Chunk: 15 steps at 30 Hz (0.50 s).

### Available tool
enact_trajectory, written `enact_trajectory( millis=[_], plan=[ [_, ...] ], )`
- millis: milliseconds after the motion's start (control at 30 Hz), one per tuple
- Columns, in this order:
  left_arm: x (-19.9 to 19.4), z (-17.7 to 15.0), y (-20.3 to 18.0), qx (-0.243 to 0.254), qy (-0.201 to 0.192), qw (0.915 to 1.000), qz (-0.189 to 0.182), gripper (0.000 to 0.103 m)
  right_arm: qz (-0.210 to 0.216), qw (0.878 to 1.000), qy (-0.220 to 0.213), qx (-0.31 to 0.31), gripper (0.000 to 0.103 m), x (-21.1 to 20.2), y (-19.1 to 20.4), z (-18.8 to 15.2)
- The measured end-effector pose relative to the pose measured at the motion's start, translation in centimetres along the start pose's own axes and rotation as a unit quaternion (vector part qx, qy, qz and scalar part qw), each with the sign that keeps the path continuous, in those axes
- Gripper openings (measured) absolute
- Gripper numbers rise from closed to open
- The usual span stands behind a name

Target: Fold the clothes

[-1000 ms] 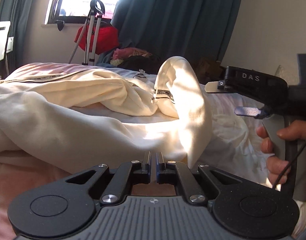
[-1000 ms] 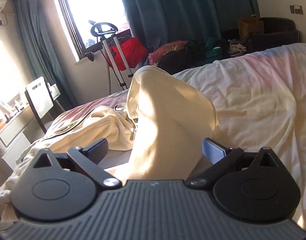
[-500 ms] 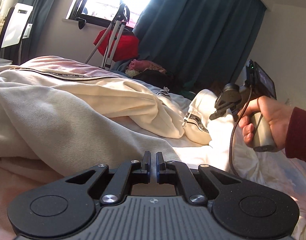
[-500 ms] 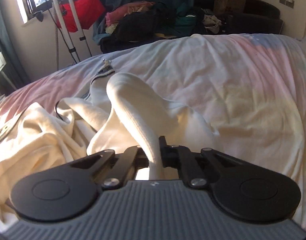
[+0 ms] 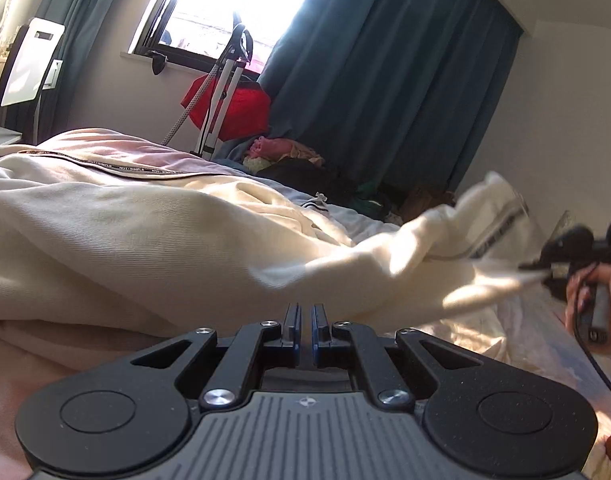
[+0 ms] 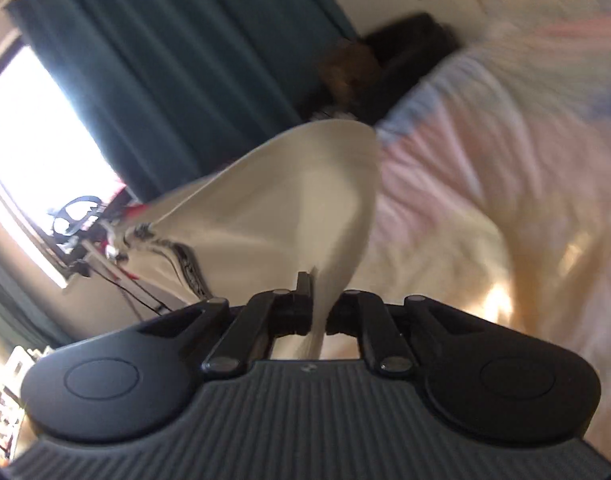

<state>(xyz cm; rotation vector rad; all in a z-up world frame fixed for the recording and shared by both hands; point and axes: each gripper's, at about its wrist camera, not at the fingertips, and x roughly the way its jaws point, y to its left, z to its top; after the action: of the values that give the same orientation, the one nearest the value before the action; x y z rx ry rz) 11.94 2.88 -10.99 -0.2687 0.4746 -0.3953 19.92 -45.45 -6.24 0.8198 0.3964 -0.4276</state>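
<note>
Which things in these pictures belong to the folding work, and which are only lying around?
Belong to the job:
- cream garment, spread on the bed
- its pulled-out end, clamped in the right tongs
- left tongs, shut with no cloth visible between them

Lying about:
- red bag under the window
- clothes heap by the teal curtain
- chair
</note>
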Motion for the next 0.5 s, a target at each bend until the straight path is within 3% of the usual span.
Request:
enact_trajectory(
  millis=[133,200,267,300,333,367,400,500],
  plan=[
    [-1.0,-0.6,-1.3,0.019,0.009,0.9997,0.016,0.004,-0.041,0.989,0.113,0.081,0.010,1.6,-9.6,-3.1],
    [-1.6,-1.0,-2.0,0.026,0.013,0.9992,0.026,0.004,-0.044,0.981,0.132,0.133,0.015,1.3,-12.2,-3.7],
    [-2.1,-1.2,-2.5,0.028,0.021,0.9988,0.033,0.004,-0.030,0.982,0.114,0.144,0.021,0.3,-12.2,-3.3],
    [-2.3,-1.2,-2.7,0.027,0.025,0.9987,0.035,0.005,-0.022,0.985,0.102,0.137,0.034,-0.3,-11.8,-3.0],
    [-2.3,-1.2,-2.8,0.025,0.028,0.9987,0.036,0.007,-0.015,0.989,0.088,0.115,0.054,-0.9,-11.2,-2.8],
    [-2.4,-1.2,-2.9,0.023,0.031,0.9986,0.036,0.009,-0.013,0.993,0.074,0.092,0.063,-1.5,-10.8,-2.5],
    [-2.4,-1.2,-2.9,0.017,0.035,0.9985,0.037,0.011,-0.018,0.995,0.062,0.075,0.068,-2.0,-10.6,-2.6],
    [-1.9,-1.2,-2.5,-0.010,0.047,0.9979,0.042,0.017,-0.031,0.997,0.053,0.039,0.070,-2.6,-9.7,-2.5]
  ],
)
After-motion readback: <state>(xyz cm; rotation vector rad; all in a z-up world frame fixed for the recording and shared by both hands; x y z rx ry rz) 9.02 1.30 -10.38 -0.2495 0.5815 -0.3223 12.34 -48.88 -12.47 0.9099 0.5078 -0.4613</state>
